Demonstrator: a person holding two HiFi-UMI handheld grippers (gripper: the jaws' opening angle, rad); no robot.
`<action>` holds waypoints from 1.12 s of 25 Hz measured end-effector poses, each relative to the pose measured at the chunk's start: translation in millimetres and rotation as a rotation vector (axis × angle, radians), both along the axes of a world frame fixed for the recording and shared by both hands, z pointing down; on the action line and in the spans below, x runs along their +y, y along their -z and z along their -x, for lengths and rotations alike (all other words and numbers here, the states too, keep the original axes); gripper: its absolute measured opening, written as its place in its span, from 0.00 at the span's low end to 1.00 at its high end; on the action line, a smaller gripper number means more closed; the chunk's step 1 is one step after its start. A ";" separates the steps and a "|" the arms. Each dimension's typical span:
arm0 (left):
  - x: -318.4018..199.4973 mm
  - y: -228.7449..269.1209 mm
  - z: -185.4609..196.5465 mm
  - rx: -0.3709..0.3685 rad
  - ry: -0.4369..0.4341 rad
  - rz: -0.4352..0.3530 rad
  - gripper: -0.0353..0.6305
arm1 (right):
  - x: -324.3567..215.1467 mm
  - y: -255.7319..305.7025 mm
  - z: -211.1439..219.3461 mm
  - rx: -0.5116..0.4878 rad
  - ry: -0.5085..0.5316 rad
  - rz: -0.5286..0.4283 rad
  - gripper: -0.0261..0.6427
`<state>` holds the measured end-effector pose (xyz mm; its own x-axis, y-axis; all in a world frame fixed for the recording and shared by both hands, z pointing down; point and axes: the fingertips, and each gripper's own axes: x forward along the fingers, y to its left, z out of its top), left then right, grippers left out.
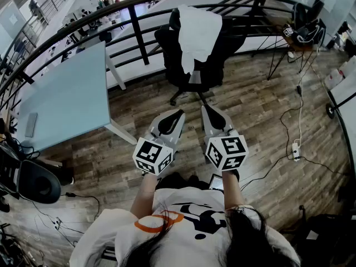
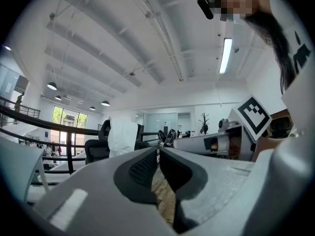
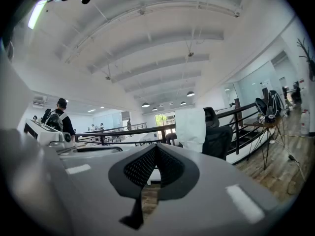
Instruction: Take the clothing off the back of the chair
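A white garment (image 1: 197, 35) hangs over the back of a black office chair (image 1: 194, 65) by the railing; it shows again as a white garment (image 2: 123, 136) in the left gripper view and as a white garment (image 3: 191, 123) in the right gripper view. My left gripper (image 1: 179, 113) and right gripper (image 1: 206, 108) are held side by side in front of the person, short of the chair. On both, the jaw tips meet with nothing between them.
A pale blue table (image 1: 67, 99) stands at the left. A curved black railing (image 1: 139, 15) runs behind the chair. Cables and a power strip (image 1: 296, 149) lie on the wooden floor at the right. A tripod stand with gear (image 1: 300, 32) stands at the back right.
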<state>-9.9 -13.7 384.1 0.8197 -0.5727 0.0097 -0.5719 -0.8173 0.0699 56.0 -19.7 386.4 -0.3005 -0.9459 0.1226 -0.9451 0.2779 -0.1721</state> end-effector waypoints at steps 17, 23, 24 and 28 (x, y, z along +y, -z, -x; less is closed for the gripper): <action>-6.1 -4.1 -13.6 -0.030 0.020 0.016 0.09 | -4.9 -2.2 -7.7 -0.006 0.044 -0.007 0.05; -6.5 -9.0 -30.3 -0.038 0.035 0.014 0.12 | -3.8 -8.8 -27.8 -0.005 0.057 0.002 0.05; -6.8 -11.3 -31.7 -0.041 0.041 0.018 0.13 | -3.4 -11.0 -31.0 -0.004 0.058 0.005 0.05; -5.9 -19.4 -33.4 -0.044 0.060 0.042 0.14 | -3.2 -20.1 -40.1 -0.014 0.062 0.020 0.06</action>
<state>23.4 -19.6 403.5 0.7819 -0.6194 0.0704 -0.6233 -0.7782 0.0769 96.1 -22.9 406.4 -0.3600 -0.9228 0.1369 -0.9237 0.3321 -0.1908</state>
